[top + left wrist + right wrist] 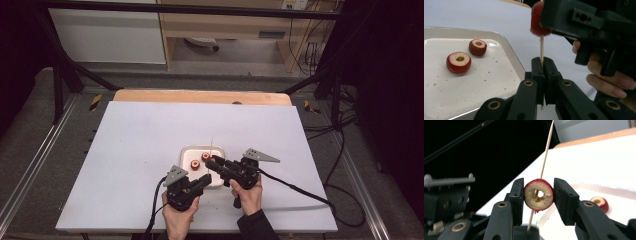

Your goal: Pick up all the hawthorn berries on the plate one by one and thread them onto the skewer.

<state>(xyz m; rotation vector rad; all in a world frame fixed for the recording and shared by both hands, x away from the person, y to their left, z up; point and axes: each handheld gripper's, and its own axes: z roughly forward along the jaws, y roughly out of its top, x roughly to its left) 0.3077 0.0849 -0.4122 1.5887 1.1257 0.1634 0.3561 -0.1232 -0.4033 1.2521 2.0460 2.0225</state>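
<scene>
Overhead, label by label:
Surface: white table top (pixel 150 150), bare wooden strip along its far edge, dark frame rails at both sides.
Room: pale cabinet and open wooden shelf beyond the table; cables on the floor at right.
Left gripper (pixel 541 65): jaws clamped on a thin wooden skewer (pixel 541 47), held upright.
Right gripper (pixel 538 194): jaws pinching a red cored fruit ring (pixel 538 194), skewer passing through its hole; it sits just above the left gripper.
Tray (pixel 506 50): white, left of the left gripper's jaws, holding two more red rings (pixel 458 62).
Obstruction: right gripper body blocks the skewer's top in the left gripper view.
</scene>
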